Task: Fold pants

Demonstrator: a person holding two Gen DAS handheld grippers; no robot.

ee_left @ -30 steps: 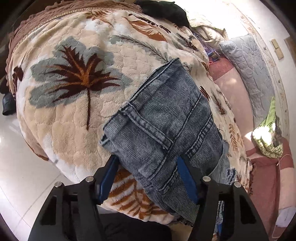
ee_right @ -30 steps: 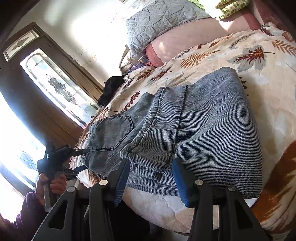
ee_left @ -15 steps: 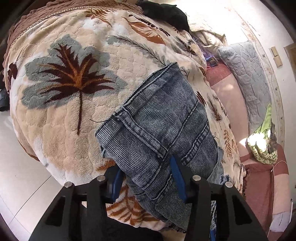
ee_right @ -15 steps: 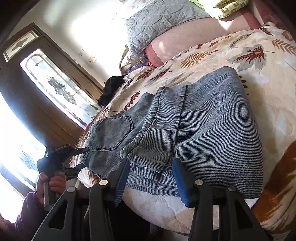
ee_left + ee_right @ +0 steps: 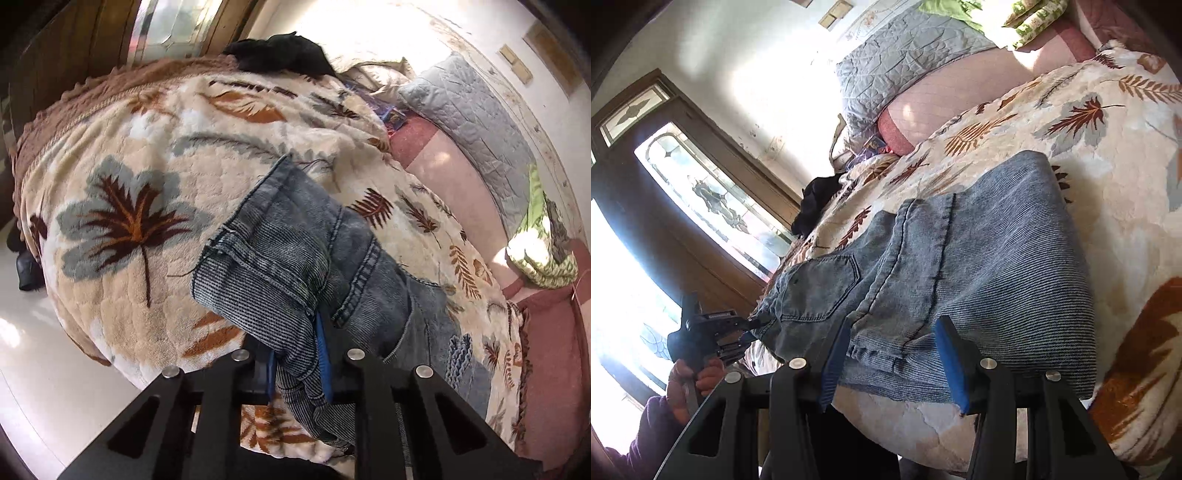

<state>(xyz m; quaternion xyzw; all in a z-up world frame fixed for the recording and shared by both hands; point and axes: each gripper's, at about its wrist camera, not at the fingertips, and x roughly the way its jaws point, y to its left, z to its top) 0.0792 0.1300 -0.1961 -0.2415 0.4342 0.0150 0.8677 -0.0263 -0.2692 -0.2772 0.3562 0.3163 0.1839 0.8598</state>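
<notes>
Folded blue denim pants lie on a leaf-patterned blanket on a bed. My left gripper has its jaws closing, and the blue pads pinch a bunched corner of the waist end, which is raised off the blanket. In the right wrist view the pants spread across the bed with a back pocket showing. My right gripper stands open at the bed's near edge, with the hemmed denim edge lying loose between its fingers. At far left a hand holds the left gripper on the pants' corner.
A black garment lies at the far edge of the blanket. A grey quilted pillow and a green patterned cloth rest at the head of the bed. A wooden door with patterned glass stands behind. Pale floor runs below the bed edge.
The left jaws have narrowed onto the waist corner of the pants and lifted it, so the denim bunches up. The right gripper has stayed where it was.
</notes>
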